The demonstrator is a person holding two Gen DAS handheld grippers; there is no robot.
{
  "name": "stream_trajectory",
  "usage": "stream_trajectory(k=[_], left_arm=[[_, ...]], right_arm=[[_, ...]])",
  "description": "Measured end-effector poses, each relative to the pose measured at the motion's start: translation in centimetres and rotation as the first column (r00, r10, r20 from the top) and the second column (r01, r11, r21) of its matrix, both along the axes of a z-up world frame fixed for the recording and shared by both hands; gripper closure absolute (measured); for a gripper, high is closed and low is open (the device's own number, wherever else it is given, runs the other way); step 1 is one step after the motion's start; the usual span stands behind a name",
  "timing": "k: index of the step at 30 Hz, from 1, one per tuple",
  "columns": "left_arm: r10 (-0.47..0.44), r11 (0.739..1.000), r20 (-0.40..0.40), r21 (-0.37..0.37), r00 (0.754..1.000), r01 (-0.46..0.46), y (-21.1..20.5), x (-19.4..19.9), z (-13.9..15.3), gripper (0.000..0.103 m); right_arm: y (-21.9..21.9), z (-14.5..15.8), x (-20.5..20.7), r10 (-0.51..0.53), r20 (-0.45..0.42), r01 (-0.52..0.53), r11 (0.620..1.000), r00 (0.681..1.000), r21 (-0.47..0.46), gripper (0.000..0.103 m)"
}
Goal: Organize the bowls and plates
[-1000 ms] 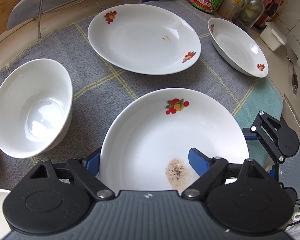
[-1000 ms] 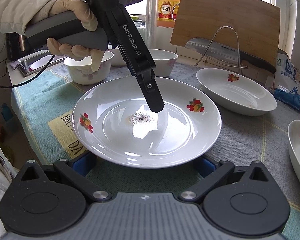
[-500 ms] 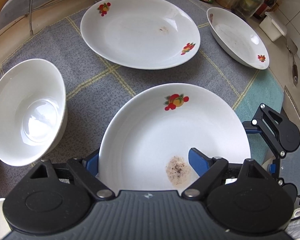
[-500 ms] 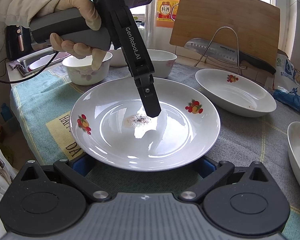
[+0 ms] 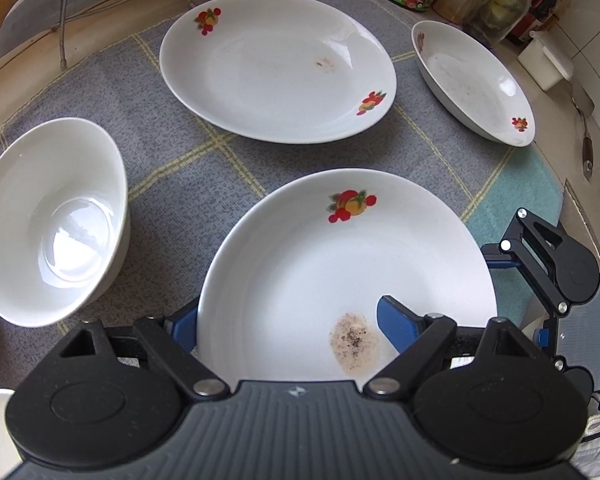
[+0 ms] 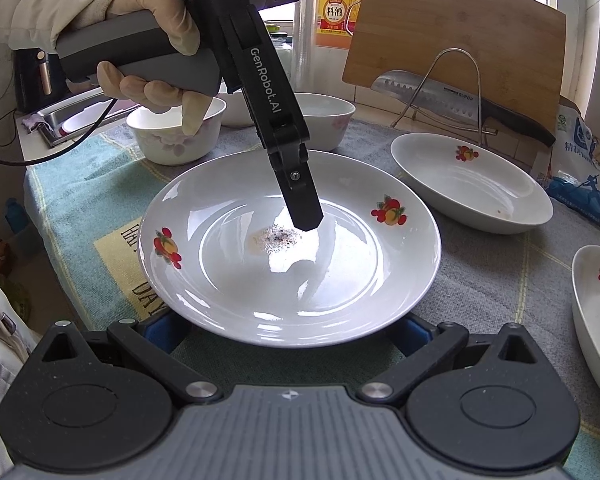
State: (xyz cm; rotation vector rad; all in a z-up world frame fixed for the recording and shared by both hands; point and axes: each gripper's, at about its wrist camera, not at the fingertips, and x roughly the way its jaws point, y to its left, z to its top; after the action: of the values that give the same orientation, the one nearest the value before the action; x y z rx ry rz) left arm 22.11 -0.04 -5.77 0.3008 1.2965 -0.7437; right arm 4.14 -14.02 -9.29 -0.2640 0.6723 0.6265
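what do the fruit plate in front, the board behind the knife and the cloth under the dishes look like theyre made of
Fruit plate: likely glazed ceramic or porcelain; glossy white with sharp window reflections and printed fruit decals.
Board: probably bamboo or wood; matte brown with fine straight grain.
Cloth: woven fabric, matte grey with yellow check lines and a coarse weave.

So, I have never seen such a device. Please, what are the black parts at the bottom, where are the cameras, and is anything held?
There is no robot here. A person's gloved hand holds a two-finger tool, and the other hand holds a second one. Each tool carries a camera that looks along its fingers, so the black parts are the tool itself. One picture comes from the left gripper, the other from the right gripper.

On the checked cloth lie a stained plate, two more plates and a white bowl.

The left gripper has one finger inside the stained plate and one outside its rim. Whether it squeezes is unclear. The right gripper's open fingers reach under the plate's edge.
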Motion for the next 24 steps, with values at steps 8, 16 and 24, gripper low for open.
stream_trajectory(k=[8, 16, 24], left_arm=[[-0.002, 1.000, 0.013, -0.016, 1.000, 0.002, -0.8, -0.2, 1.1, 0.015], [-0.003, 1.000, 0.029, -0.026, 1.000, 0.004, -2.5, -0.7, 2.2, 0.015], [-0.006, 0.999, 0.034, -0.040, 0.999, 0.007, -5.3, -0.5, 3.1, 0.015]], right_arm=[[-1.0, 0.9, 0.1, 0.008, -0.007, -0.008, 1.000, 1.000, -0.006, 0.000], [-2.8, 2.0, 0.2, 0.021, -0.013, -0.021, 1.000, 1.000, -0.009, 0.000], [-5.3, 3.1, 0.2, 0.019, -0.006, -0.019, 1.000, 1.000, -0.019, 0.000]])
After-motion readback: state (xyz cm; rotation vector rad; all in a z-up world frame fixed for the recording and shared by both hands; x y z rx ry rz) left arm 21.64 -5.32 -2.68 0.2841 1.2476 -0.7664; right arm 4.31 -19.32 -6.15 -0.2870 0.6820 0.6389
